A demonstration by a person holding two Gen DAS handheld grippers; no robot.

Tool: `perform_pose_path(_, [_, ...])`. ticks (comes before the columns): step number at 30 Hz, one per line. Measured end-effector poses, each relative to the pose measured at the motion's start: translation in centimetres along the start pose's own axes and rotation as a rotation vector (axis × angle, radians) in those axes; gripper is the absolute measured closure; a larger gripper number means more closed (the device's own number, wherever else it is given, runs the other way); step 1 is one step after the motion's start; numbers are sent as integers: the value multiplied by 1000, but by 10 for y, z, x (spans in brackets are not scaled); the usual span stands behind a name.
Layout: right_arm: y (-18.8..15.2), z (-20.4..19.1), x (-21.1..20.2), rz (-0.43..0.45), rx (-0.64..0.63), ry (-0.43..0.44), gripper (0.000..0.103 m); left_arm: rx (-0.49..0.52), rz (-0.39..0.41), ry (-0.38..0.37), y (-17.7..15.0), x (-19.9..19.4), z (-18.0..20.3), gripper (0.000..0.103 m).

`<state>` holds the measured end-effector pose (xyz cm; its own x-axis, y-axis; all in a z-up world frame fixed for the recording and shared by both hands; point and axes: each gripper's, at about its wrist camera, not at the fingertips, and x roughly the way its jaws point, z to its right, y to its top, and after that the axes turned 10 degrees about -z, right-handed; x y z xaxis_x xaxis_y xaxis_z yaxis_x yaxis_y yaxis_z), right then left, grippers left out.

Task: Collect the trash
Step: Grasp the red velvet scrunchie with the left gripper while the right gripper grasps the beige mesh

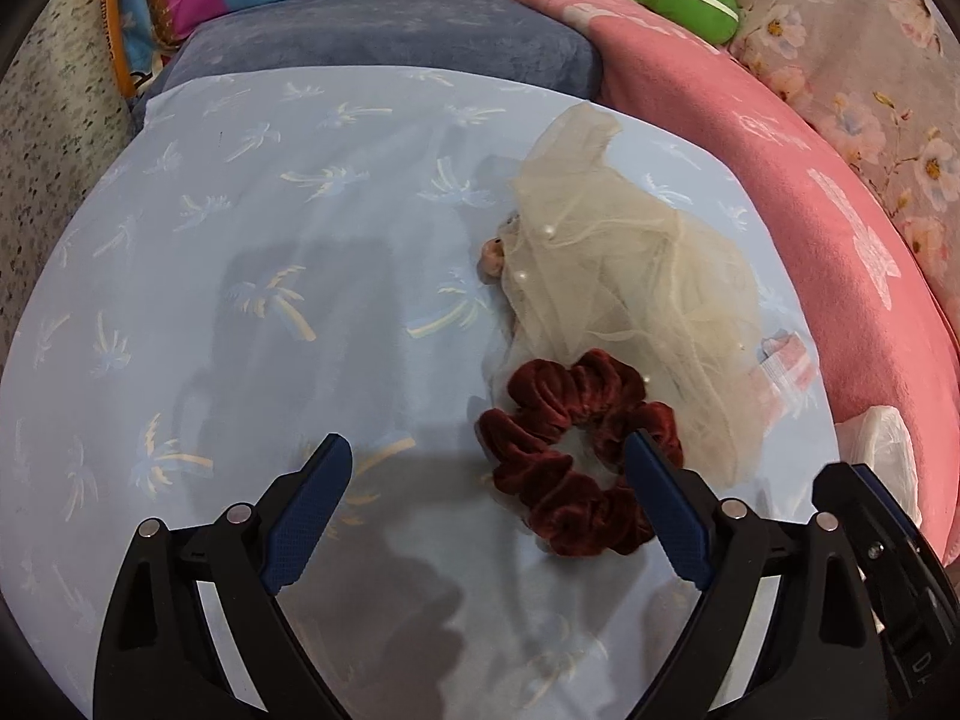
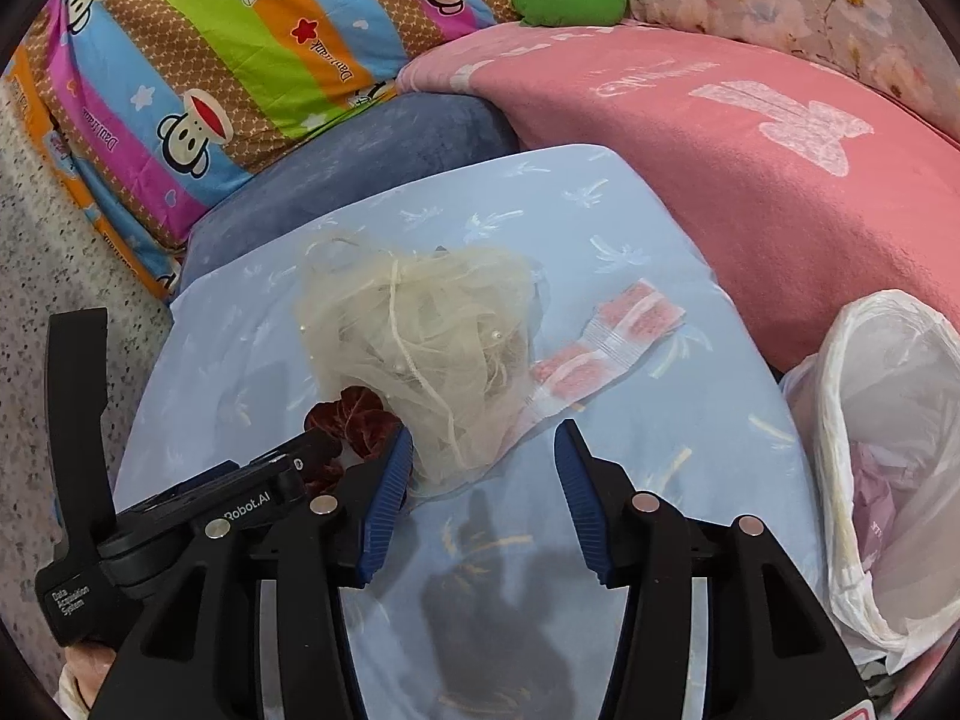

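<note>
Both tools gaping, holding nothing: left tool (image 1: pixel 489 468) over the scrunchie (image 1: pixel 573 456), right tool (image 2: pixel 483 456) by the tulle (image 2: pixel 420 336).

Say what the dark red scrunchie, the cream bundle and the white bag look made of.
Scrunchie: velvet-like fabric, soft sheen on gathered folds. Cream bundle: sheer tulle-like netting, see-through, dotted with pearl-like beads. White bag: thin plastic film, translucent, crinkled.
</note>
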<state>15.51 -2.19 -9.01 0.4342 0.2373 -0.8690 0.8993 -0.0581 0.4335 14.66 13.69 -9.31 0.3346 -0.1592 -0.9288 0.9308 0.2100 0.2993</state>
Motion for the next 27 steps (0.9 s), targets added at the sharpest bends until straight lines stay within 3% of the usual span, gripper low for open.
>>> perform_pose_path(3, [7, -4, 14, -16, -2, 4, 54, -4, -11, -10, 2, 5, -3, 21])
perform_pose_path(9, [12, -4, 43, -60, 5, -13, 57, 14, -53, -34, 3, 16, -3, 41])
perform_pose_path(12, [12, -5, 55, -87, 9, -12, 70, 35, -48, -35, 2, 17, 0, 51])
perform_pose_path(15, [9, -4, 62, -106, 6, -8, 92, 47, -53, -50, 4, 17, 0, 70])
perform_pose_path(17, [8, -4, 61, -103, 7, 3, 98, 52, -61, -65, 3, 17, 1, 80])
perform_pose_path(27, [7, -1, -4, 45, 9, 49, 101, 82, -5, -78, -2, -12, 16, 86])
